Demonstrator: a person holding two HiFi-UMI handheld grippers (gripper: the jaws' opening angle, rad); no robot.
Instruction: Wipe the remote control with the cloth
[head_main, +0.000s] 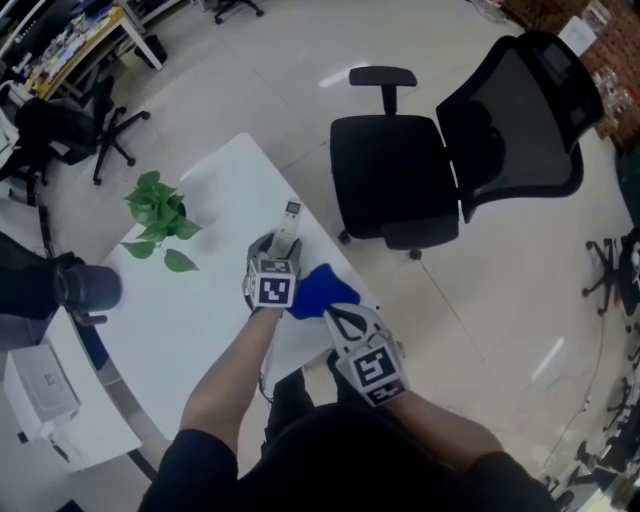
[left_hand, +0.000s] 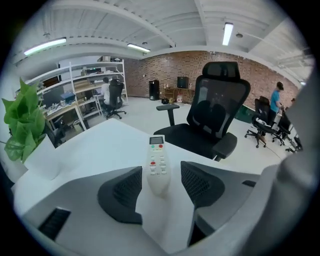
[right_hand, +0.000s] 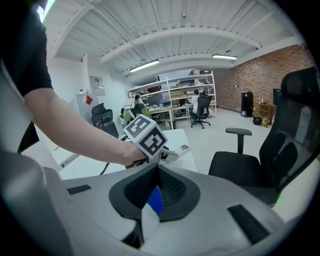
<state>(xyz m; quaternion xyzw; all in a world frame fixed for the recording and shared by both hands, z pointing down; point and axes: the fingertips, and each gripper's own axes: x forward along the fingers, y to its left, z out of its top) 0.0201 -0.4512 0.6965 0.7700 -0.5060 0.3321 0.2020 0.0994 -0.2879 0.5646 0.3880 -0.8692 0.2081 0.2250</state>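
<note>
Head view: the remote control (head_main: 289, 226) lies on the white bench (head_main: 190, 330) near its right edge, at 12 o'clock from the left gripper (head_main: 275, 250). The blue cloth (head_main: 322, 288) sits at 4 o'clock from that gripper, in front of the right gripper (head_main: 335, 315).

Left gripper view: the jaws stand apart, with the remote's near end between them, unpressed.

Right gripper view: the jaws are clamped on the blue cloth.

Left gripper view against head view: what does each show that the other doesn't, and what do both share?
Only the left gripper view: the left gripper is open, with its jaws either side of the remote control, whose red and green buttons are legible. Only the head view: the blue cloth at the tip of the shut right gripper. Both: the remote control, white table, plant and black office chair.
</note>
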